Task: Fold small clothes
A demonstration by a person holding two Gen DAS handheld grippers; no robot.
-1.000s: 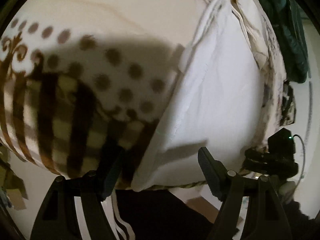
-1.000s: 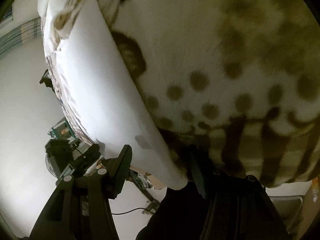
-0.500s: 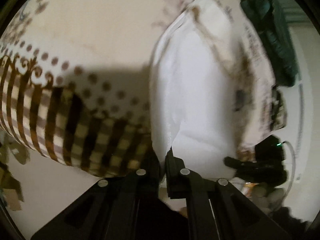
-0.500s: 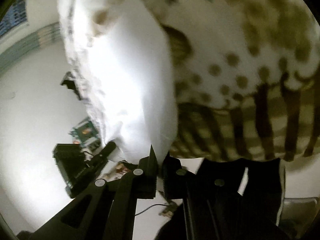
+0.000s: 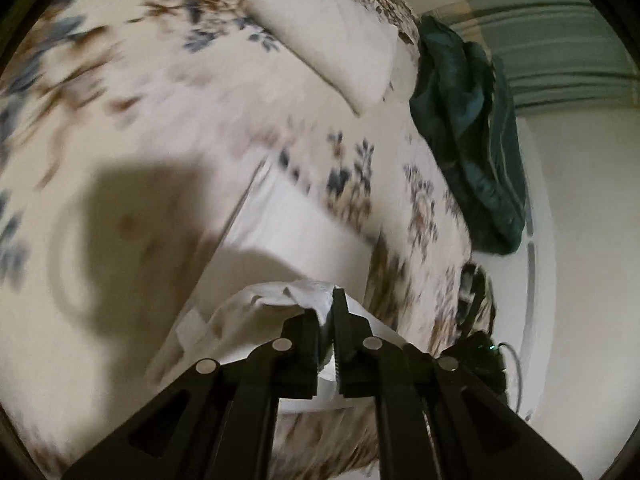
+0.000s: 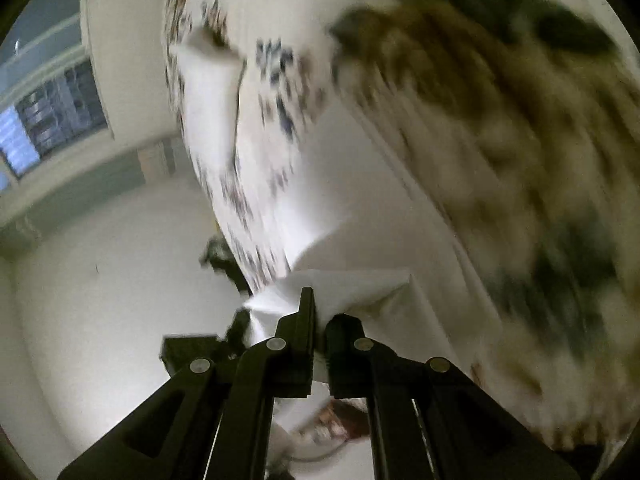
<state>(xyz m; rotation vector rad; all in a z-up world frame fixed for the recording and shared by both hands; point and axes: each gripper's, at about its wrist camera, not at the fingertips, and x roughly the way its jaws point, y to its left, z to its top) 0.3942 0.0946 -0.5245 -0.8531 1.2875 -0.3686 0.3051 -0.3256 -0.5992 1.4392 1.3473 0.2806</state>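
A white cloth (image 5: 296,236) lies on a floral bedspread (image 5: 132,92). My left gripper (image 5: 327,312) is shut on one near corner of it, and the pinched edge bunches up around the fingertips. In the right wrist view my right gripper (image 6: 320,316) is shut on the other near corner of the same white cloth (image 6: 352,208). Both corners are lifted off the bed, and the cloth stretches away from the fingers. Both views are blurred by motion.
A white pillow (image 5: 336,48) lies at the far end of the bed. A dark green garment (image 5: 468,144) hangs over the bed's right edge. A black device (image 5: 480,356) with a cable sits by the bed's near right corner. A window (image 6: 44,120) shows at left.
Both grippers went from open around the cloth's near edge to shut on it, then lifted and swung away from the bed's striped border toward its floral middle.
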